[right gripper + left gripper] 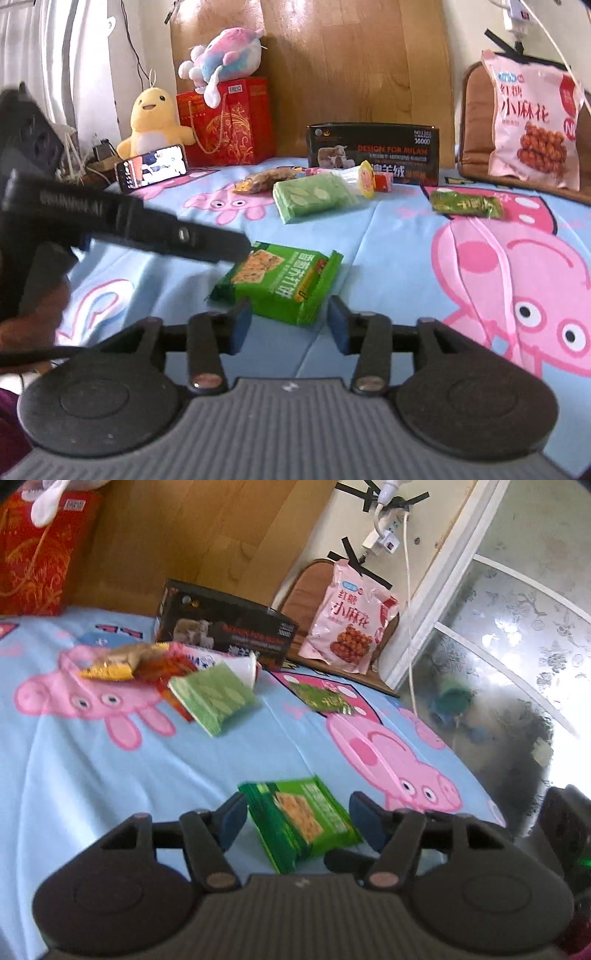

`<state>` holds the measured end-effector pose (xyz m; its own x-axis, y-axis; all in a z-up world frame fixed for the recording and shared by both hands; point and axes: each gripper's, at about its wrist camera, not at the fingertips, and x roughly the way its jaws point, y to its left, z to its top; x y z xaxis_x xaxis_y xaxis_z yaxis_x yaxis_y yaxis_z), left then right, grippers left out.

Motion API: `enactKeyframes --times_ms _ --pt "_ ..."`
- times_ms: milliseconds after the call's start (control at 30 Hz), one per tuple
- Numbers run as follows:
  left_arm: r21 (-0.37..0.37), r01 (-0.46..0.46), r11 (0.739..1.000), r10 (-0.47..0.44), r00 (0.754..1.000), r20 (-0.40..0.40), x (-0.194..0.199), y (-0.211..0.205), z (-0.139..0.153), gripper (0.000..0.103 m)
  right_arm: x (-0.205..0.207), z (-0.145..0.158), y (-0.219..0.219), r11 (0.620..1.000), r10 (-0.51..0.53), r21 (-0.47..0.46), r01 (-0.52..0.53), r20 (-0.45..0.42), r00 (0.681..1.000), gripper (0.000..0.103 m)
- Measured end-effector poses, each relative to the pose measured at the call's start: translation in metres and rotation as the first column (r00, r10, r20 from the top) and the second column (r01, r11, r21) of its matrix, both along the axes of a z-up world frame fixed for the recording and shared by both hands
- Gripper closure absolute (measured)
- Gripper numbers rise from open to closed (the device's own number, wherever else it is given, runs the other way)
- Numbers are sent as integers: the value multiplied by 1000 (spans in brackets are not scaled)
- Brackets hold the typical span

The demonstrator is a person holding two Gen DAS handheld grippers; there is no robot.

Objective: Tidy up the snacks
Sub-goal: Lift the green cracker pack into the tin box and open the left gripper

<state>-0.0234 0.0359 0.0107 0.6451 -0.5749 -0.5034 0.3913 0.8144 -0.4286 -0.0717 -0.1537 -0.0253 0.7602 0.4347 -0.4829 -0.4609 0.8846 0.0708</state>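
Both tongs stood spread and empty over a bed covered by a light-blue cartoon-pig sheet, where snacks lay scattered. The left tongs straddled a green cracker packet lying flat on the sheet, blue pads on either side of it; whether the pads touched the wrapper could not be told. Seen from the right wrist camera, the same green cracker packet lay just ahead of the right tongs, with the dark body of the left tool reaching in from the left and overlapping the packet's far corner.

Farther up the bed sat a loose cluster: a pale green wafer pack, a yellow-and-brown nut packet, a clear jelly cup with a yellow lid on its side and a small red carton. A small dark-green sachet lay apart to the right. Behind the cluster stood a black box printed with sheep, and a large pink bag of fried twists leaned against a brown cushion. At the wooden headboard were a red gift bag, a yellow duck plush, a pastel plush on the bag and a lit phone propped on its edge.
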Motion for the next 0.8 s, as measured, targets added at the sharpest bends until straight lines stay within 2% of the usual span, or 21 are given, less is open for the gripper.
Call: enactKeyframes --times_ms 100,200,267,367,433,567,800 --pt "19 -4 1000 5 999 -34 11 -4 0 40 1 1 4 999 -8 -47 10 34 999 50" --pt "5 26 1000 -25 994 -106 23 -12 -11 48 9 1 4 998 -11 -62 13 23 1000 50" --pt "20 30 999 -28 995 -96 22 -17 -14 60 13 -2 6 998 -8 -68 9 4 1000 50" --pt "26 58 998 -55 994 -97 19 -21 -11 61 9 -2 12 995 14 -102 -12 22 1000 56" --pt "6 68 998 -67 994 -89 19 -20 -5 61 9 -1 10 995 22 -94 -20 21 1000 64" --pt "-29 84 996 -86 996 -41 25 -19 13 61 11 6 7 998 9 -67 -7 38 999 65" --pt "6 79 997 -79 995 67 62 -33 49 61 42 29 -1 999 -39 -11 41 103 994 69"
